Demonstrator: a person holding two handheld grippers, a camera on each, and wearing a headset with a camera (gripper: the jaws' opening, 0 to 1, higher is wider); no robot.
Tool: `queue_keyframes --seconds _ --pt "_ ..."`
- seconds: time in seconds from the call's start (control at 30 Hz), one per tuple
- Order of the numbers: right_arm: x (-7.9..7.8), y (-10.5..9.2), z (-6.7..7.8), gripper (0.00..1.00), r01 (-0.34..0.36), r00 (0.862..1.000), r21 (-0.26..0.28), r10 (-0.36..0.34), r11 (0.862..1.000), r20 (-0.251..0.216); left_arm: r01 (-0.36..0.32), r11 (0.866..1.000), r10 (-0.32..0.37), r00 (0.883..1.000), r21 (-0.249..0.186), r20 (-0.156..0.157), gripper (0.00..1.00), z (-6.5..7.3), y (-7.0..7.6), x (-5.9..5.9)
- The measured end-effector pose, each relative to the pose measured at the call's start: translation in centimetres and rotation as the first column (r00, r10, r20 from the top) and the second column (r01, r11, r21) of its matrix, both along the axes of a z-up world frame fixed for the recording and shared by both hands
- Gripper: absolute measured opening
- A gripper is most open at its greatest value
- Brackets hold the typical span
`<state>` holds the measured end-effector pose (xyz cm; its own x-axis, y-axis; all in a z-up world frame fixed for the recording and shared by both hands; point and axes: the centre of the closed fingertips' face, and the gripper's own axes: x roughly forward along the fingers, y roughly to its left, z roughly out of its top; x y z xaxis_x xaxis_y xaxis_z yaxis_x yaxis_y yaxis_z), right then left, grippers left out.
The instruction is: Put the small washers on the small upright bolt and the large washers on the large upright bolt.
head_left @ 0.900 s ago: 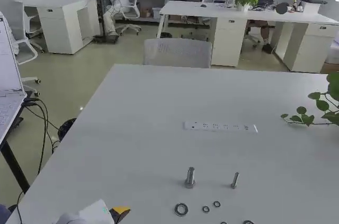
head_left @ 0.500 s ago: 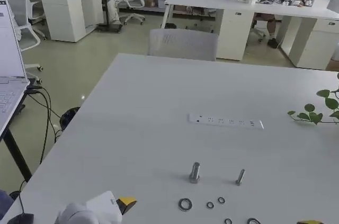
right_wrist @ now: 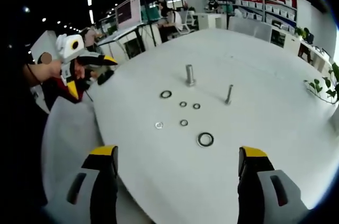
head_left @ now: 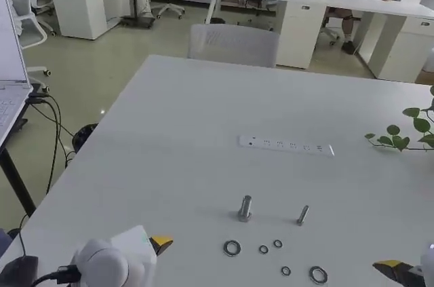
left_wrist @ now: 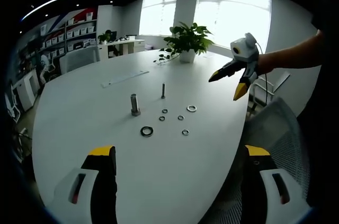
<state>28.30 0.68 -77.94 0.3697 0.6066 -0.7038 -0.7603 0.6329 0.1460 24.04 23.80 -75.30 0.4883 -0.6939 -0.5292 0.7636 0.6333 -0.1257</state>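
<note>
Moved: left tongs (left_wrist: 178, 152) further into head view at 7 o'clock, right tongs (right_wrist: 177, 152) newly in at 5 o'clock; both spread, empty | washers (head_left: 232, 247) loose on table (head_left: 203, 131), 6 o'clock of large bolt (head_left: 245, 208) and small bolt (head_left: 302, 215) | sorting unstarted; first pick likely next

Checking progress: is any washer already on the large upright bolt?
No, the large upright steel bolt stands bare, and the metal washers lie flat on the white table.

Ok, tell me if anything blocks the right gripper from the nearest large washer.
Nothing visible does. The right gripper, jaws open, faces the large washer with just tabletop between; the small washers lie beyond it, apart.
</note>
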Motion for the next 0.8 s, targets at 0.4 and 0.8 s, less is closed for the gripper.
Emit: queue_keyframes --seconds 0.4,0.8 --pt "1.6 0.3 -0.8 0.89 -0.086 0.996 -0.094 0.086 0.992 0.000 0.014 1.000 -0.014 1.000 0.017 -0.002 0.99 -0.7 -0.4 -0.4" --pt "2.5 0.3 -2.3 0.81 -0.159 0.987 -0.166 0.156 0.973 -0.029 0.017 1.000 -0.017 1.000 0.019 -0.008 0.97 -1.0 -0.6 -0.7"
